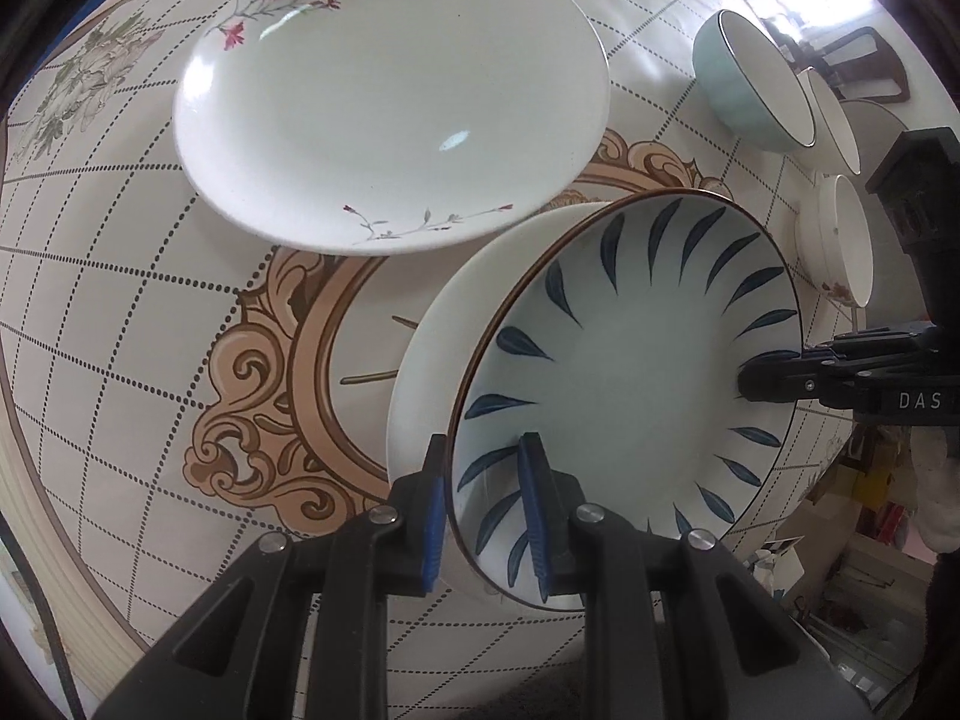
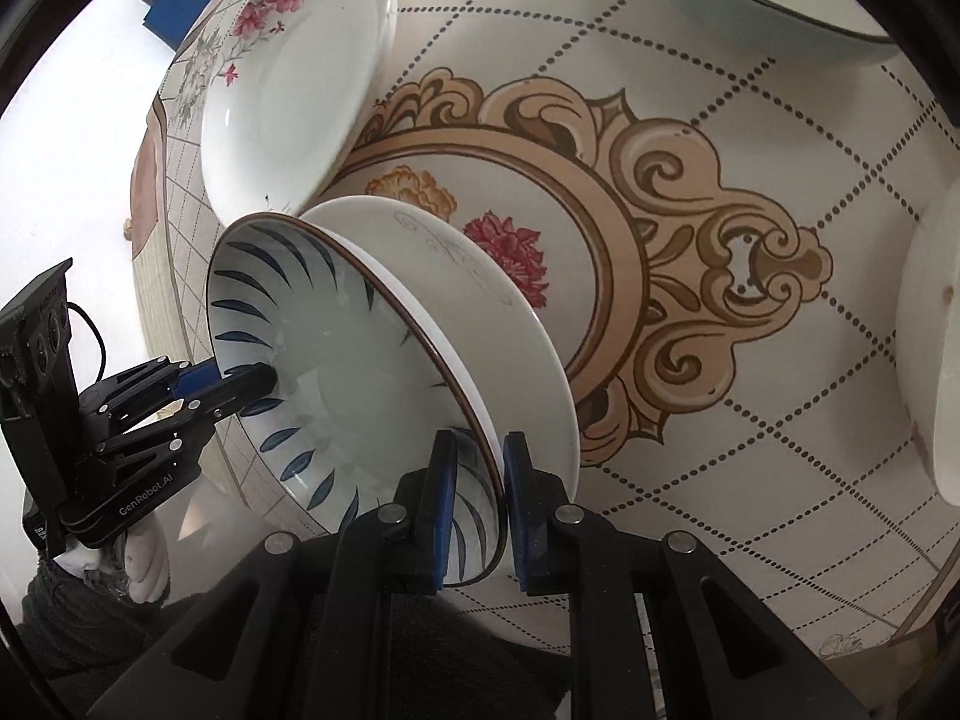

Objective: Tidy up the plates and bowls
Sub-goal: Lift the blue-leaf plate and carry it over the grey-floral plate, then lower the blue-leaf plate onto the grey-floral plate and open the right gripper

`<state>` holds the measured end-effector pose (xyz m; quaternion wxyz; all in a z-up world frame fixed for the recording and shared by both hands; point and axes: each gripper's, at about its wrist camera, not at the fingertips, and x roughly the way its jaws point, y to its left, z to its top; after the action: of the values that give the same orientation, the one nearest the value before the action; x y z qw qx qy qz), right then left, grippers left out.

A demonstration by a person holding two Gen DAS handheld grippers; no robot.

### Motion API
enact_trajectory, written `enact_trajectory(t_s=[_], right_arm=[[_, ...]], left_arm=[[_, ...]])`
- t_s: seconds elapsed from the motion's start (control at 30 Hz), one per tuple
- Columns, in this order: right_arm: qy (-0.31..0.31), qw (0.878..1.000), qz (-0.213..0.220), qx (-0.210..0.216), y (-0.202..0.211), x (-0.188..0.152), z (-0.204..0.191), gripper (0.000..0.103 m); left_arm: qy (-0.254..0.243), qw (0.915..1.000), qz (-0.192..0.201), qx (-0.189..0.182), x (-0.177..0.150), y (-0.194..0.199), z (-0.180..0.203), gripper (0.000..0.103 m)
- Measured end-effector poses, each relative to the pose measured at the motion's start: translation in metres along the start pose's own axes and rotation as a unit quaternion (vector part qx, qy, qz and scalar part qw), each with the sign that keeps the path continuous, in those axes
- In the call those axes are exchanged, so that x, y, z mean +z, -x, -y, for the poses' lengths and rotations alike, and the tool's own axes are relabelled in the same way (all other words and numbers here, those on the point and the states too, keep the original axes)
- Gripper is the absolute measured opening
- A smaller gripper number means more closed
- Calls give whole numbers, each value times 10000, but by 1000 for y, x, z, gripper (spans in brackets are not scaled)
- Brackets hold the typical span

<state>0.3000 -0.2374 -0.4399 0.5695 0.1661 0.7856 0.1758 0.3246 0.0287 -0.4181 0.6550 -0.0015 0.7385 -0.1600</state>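
Both tools pinch the blue-leaf plate (image 1: pixel 630 372) by its rim: the left tool (image 1: pixel 483 516) at lower centre, the right tool (image 2: pixel 477 510) likewise. "DAS" and "GenRobot.AI" are readable on them.

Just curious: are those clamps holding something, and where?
Yes: both the left gripper and right gripper clamp the blue-leaf plate by its rim, on opposite sides.

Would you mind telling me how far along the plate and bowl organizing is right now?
Nothing looks stacked yet. In hand: the left gripper and right gripper both clamp the rim of the blue-leaf plate, tilted above the table. Left: the rose plate, the teal bowl and the white bowls beside it sit separately.
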Motion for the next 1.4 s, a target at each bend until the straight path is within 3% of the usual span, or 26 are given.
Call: enact_trajectory(t_s=[0.17,0.87,1.17,1.33,1.4], right_arm=[[-49,10000,-37,-53,-9,-2,5,18],[-309,9973,-220,-626,-43,17,-54,20],[-589,9938,-332,-878,-47,31,-68,24],[-803,9915,-334,-965,-50,35,-77,32],[-774,9910,-353,-1035,-52,35,-86,42]], left_arm=[[-32,9999,-63,90,-1,-8,2,20],[83,9988,-290,375,-2,-28,11,20],[470,9953,-750,405,6,-30,7,20],[663,9926,-879,515,10,-28,6,21],[696,9914,-923,608,11,-28,8,21]])
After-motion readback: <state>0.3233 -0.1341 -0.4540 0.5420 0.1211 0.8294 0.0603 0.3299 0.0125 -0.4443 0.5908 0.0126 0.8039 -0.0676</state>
